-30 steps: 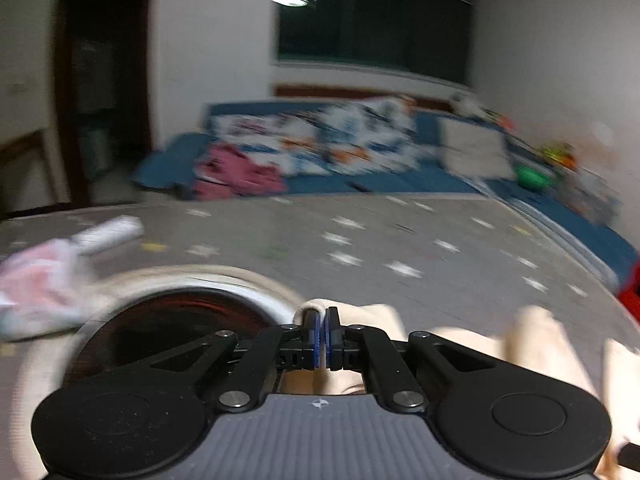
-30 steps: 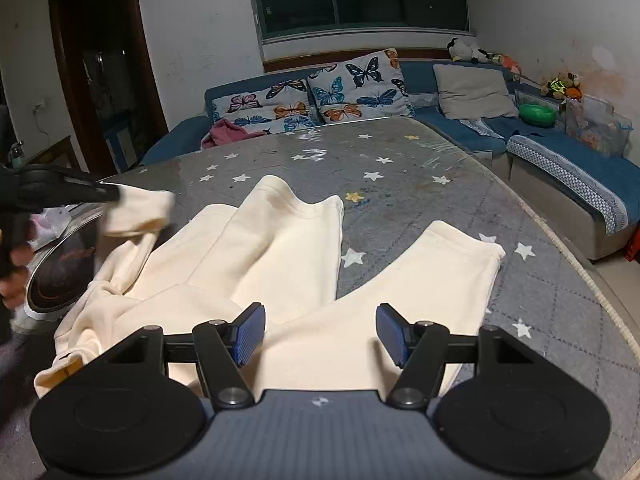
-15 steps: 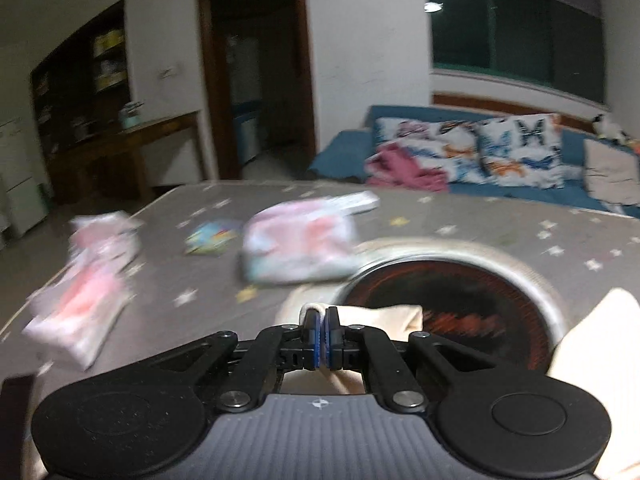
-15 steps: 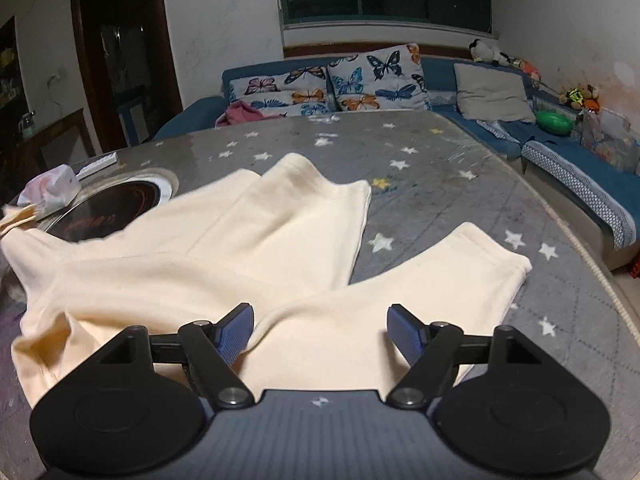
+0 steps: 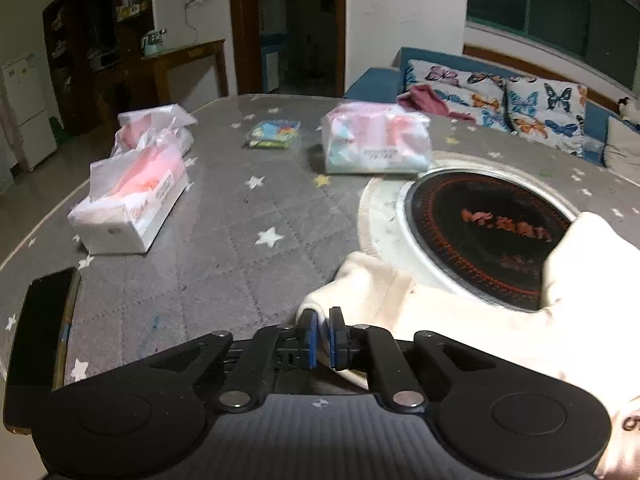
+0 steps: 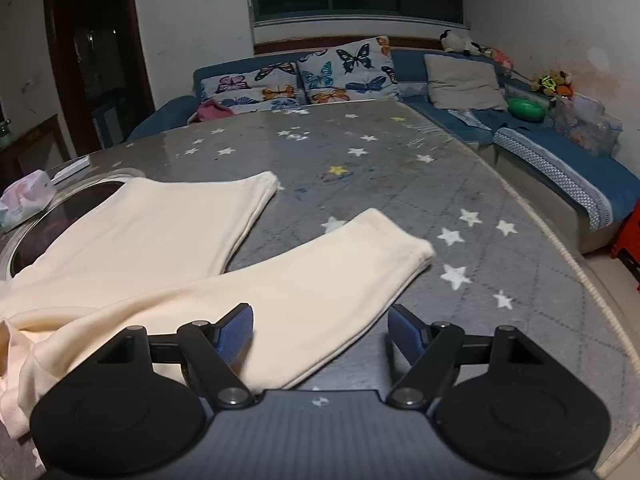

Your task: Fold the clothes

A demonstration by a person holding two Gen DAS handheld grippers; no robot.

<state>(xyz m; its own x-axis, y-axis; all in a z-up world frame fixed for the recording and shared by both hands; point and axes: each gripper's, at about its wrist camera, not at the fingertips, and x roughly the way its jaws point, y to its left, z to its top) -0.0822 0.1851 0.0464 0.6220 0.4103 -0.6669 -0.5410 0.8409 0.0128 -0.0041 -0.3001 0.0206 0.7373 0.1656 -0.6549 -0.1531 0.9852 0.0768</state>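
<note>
Cream trousers (image 6: 168, 240) lie spread on the grey star-patterned table (image 6: 400, 184), both legs pointing away to the right. My right gripper (image 6: 320, 332) is open, its blue pads just above the near leg (image 6: 320, 280), holding nothing. In the left wrist view, my left gripper (image 5: 322, 336) is nearly shut, with a corner of the cream cloth (image 5: 372, 284) between its pads, low over the table beside the round black hob (image 5: 480, 236). The cloth partly covers the hob's right side.
Tissue packs (image 5: 132, 204) (image 5: 376, 140) and a small colourful packet (image 5: 274, 134) lie on the table's left part. A dark phone (image 5: 40, 320) lies near the left edge. A blue sofa with butterfly cushions (image 6: 320, 72) runs behind and right of the table.
My left gripper has swung left and down with the cloth corner, pulling the waist end flat over the hob. The fold over the far leg is gone. The right gripper stayed open.
</note>
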